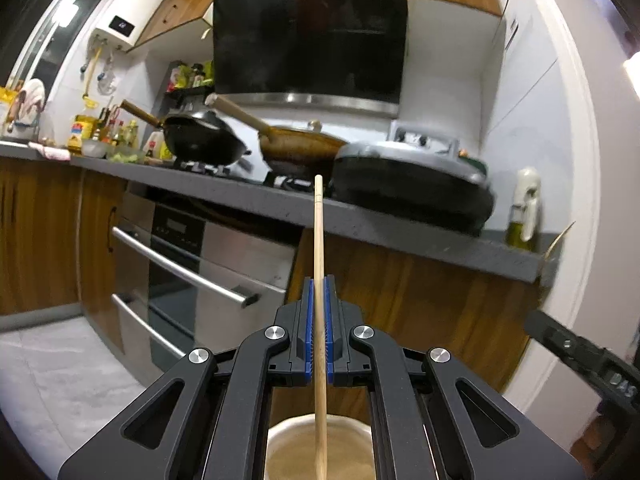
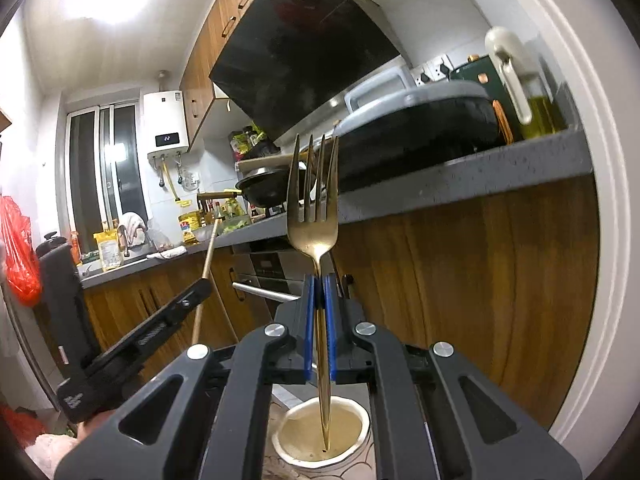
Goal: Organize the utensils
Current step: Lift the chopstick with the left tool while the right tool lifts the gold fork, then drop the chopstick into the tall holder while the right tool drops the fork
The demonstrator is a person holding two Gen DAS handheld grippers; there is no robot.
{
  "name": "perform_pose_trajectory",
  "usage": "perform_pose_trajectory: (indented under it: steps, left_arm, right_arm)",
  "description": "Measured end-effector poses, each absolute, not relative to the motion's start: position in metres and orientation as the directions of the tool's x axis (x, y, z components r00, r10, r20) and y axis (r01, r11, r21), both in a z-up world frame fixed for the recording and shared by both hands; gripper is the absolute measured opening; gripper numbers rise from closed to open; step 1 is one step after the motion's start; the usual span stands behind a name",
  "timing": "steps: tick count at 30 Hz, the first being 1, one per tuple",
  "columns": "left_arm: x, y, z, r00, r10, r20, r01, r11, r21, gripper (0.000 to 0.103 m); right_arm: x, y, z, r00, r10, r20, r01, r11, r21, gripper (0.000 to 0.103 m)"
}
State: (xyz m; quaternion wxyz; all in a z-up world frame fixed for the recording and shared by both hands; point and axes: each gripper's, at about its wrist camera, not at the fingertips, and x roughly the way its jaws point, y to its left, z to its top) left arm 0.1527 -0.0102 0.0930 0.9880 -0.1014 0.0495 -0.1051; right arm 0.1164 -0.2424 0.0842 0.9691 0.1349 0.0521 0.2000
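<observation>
My left gripper (image 1: 319, 280) is shut on a wooden chopstick (image 1: 319, 240) that points upward, its lower end hanging over a round cream cup (image 1: 276, 432) below the fingers. My right gripper (image 2: 319, 278) is shut on a gold fork (image 2: 314, 200), tines up, handle tip reaching down into the same cream cup (image 2: 360, 424). In the right wrist view the left gripper (image 2: 196, 292) and its chopstick (image 2: 208, 260) show at the left. In the left wrist view the right gripper's body (image 1: 580, 356) shows at the right edge.
A grey kitchen counter (image 1: 280, 208) runs across, carrying two woks (image 1: 204, 140), a large lidded electric pan (image 1: 412, 176) and an oil bottle (image 1: 524, 208). A steel oven (image 1: 192, 276) and wooden cabinets sit below. A black range hood (image 1: 312, 32) hangs above.
</observation>
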Motion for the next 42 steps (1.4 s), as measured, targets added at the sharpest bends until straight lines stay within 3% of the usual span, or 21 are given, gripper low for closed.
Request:
perform_pose_trajectory:
  steps: [7, 17, 34, 36, 38, 42]
  left_arm:
    - [0.127, -0.005, 0.069, 0.974, -0.208, -0.092, 0.192, 0.968, -0.159, 0.005]
    - [0.093, 0.004, 0.048, 0.955, -0.214, -0.204, 0.184, 0.970, -0.157, 0.005]
    - [0.091, 0.005, 0.041, 0.947, -0.220, -0.236, 0.192, 0.972, -0.136, 0.005]
    - [0.091, 0.004, 0.041, 0.950, -0.207, -0.235, 0.182, 0.975, -0.124, 0.009]
    - [0.088, 0.004, 0.042, 0.953, -0.204, -0.226, 0.180, 0.976, -0.121, 0.021]
    - [0.082, 0.005, 0.046, 0.961, -0.183, -0.210, 0.163, 0.981, -0.108, 0.028]
  right_arm:
    - [0.128, -0.238, 0.061, 0.887, 0.444, -0.130, -0.394, 0.871, 0.292, 0.005]
    - [0.120, -0.236, 0.036, 0.869, 0.435, -0.235, -0.370, 0.887, 0.276, 0.005]
    - [0.124, -0.244, 0.033, 0.882, 0.398, -0.253, -0.322, 0.900, 0.294, 0.006]
    - [0.126, -0.244, 0.033, 0.882, 0.396, -0.255, -0.319, 0.901, 0.293, 0.006]
    - [0.125, -0.244, 0.033, 0.882, 0.398, -0.254, -0.321, 0.900, 0.295, 0.006]
    - [0.122, -0.244, 0.034, 0.888, 0.387, -0.250, -0.316, 0.907, 0.279, 0.012]
